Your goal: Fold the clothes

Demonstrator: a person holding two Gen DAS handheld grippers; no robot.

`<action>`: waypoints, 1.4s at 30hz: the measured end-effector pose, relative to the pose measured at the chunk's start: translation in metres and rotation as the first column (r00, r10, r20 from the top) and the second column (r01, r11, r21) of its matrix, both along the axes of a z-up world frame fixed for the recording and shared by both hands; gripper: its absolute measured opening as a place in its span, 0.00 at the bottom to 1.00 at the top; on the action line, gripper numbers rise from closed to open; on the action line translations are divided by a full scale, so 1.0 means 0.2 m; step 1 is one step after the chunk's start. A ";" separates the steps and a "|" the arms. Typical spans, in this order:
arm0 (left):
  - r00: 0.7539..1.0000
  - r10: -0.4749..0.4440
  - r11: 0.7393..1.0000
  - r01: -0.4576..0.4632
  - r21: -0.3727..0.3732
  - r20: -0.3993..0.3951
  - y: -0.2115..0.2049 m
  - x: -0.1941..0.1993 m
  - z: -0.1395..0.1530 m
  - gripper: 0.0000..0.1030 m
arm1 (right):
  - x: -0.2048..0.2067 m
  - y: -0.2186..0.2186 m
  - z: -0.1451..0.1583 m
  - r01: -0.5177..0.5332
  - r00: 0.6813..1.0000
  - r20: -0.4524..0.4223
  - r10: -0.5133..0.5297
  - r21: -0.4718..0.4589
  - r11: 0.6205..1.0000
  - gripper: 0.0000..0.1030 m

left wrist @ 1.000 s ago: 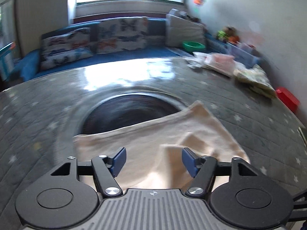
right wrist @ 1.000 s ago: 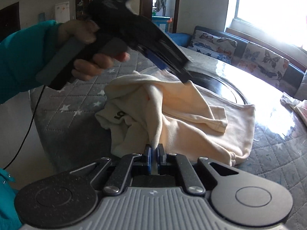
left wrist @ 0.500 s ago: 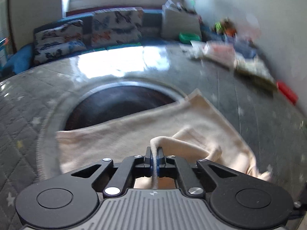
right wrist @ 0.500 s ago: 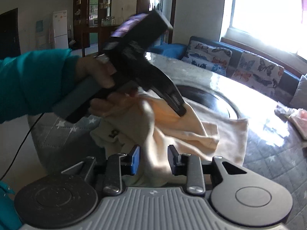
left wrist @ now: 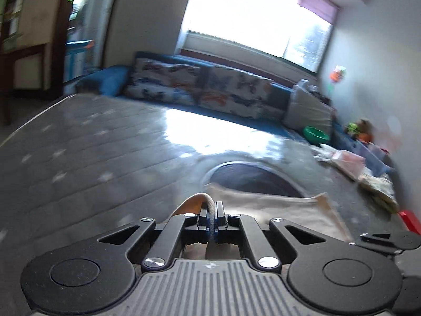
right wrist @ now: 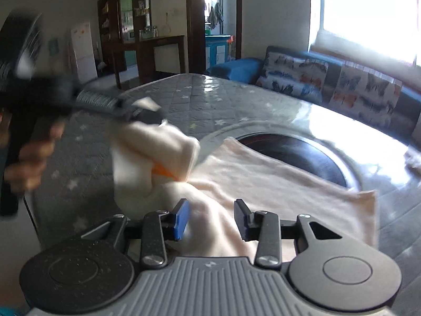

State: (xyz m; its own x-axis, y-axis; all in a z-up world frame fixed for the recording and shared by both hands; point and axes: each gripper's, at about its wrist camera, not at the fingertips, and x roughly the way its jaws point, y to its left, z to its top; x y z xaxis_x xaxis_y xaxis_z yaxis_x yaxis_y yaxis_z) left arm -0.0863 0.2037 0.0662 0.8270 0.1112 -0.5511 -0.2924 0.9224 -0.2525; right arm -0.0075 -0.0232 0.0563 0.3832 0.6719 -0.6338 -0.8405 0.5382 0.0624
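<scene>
Left gripper (left wrist: pixel 211 220): clenched tight on a fold of the cream garment (right wrist: pixel 276 194); a rope-like ridge of cloth stands pinched between its dark pads. From the right-hand camera this same gripper (right wrist: pixel 142 114) shows as a dark blur, lifting a bunched part of the cloth clear of the table.

Right gripper (right wrist: pixel 211 220): released, its blue pads (right wrist: pixel 180 220) standing apart; the jaws have just been opening. Cloth lies under and between them, but the pads do not press on it.

Cream garment (left wrist: pixel 284 208): on the near part of the table (right wrist: pixel 210 100), towards the edge where the person stands. Its flat part spreads over the rim of the dark round inset (right wrist: pixel 294 155) at the table's middle. The lifted bundle hangs at the flat part's left end (a streak of orange (right wrist: pixel 163 171) shows in a fold there).

Table: covered in a grey quilted cloth with pale stars, shiny where the window light falls on it.

Person's hand (right wrist: pixel 34 158): wrapped around the left gripper's handle, at the left rim of the right-hand view, blurred.

Far corner of the table: a small heap of other folded things (left wrist: pixel 352 160), too blurred to name.

Beyond the table: a blue sofa with patterned cushions (left wrist: pixel 200 89) below a bright window (left wrist: pixel 257 18).
</scene>
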 end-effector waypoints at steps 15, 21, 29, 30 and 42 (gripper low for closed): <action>0.974 0.197 0.978 -0.203 -0.039 -0.110 0.25 -0.22 -0.22 0.03 | -0.15 0.04 -0.05 0.009 0.994 0.113 -0.007 -0.021 1.000 0.04; 0.970 0.206 0.977 -0.212 -0.032 -0.126 0.21 -0.22 -0.25 0.04 | -0.15 -0.23 0.09 0.147 0.974 0.164 -0.158 0.079 0.986 0.04; 0.965 0.223 0.974 -0.228 -0.018 -0.137 0.20 -0.26 -0.25 0.04 | -0.08 -0.70 0.14 0.396 0.890 0.197 -0.410 0.107 0.912 0.04; 0.964 0.228 0.973 -0.232 -0.017 -0.138 0.20 -0.26 -0.25 0.04 | -0.06 -0.75 0.14 0.425 0.877 0.197 -0.439 0.110 0.899 0.04; 0.952 0.266 0.964 -0.266 0.025 -0.153 0.20 -0.34 -0.22 0.04 | 0.02 -1.31 0.00 0.680 0.709 0.175 -0.683 0.087 0.728 0.03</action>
State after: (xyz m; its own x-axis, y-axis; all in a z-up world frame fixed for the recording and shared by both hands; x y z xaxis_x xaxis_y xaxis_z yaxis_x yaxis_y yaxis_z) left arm -0.1542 0.2434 0.0227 0.6728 0.3180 -0.6680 -0.5620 0.8069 -0.1820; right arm -0.0043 -0.2862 0.0571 0.8470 0.1914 -0.4960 -0.2419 0.9695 -0.0389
